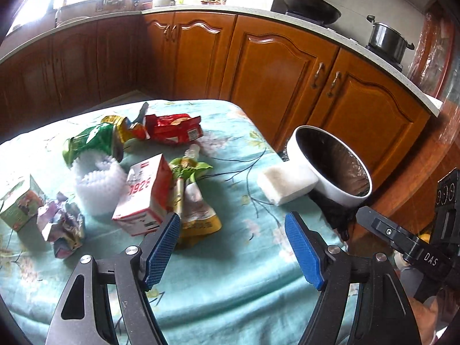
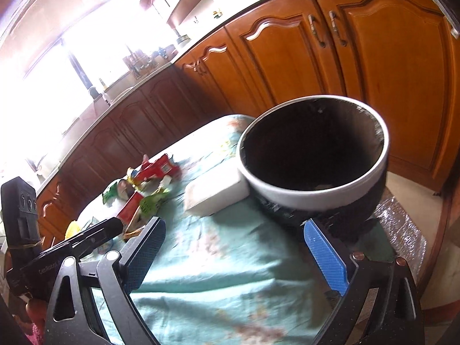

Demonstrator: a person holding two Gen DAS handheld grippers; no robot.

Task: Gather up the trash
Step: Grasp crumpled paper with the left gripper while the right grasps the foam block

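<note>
The left gripper (image 1: 232,254) hangs over the bench (image 1: 230,296) with its blue pads spread apart and nothing between them. The right gripper (image 2: 238,256) is spread wide too, its pads empty, just in front of the waste bin (image 2: 313,155).

The waste bin, white-rimmed and lined with a dark bag, stands at the bench's edge on the side toward the wooden cabinets (image 1: 287,69), and serves as the landmark here. Touching its wall on the bench side lies a white sponge block (image 1: 287,182).

Farther from the bin, across a bare stretch of the flowered teal cloth, the trash lies in a loose heap. Nearest the bin is a yellow and green pouch (image 1: 191,195), its lower end just beside the left gripper's pad. Against it, farther from the bin, stands a red and white carton (image 1: 145,198). Beyond that sit a white foam net (image 1: 99,184), a crumpled paper ball (image 1: 61,224) and a small green box (image 1: 20,204), the last being the farthest from the bin. Behind the carton, toward the cabinets, lie a green bag (image 1: 92,141) and a red wrapper (image 1: 175,129).
</note>
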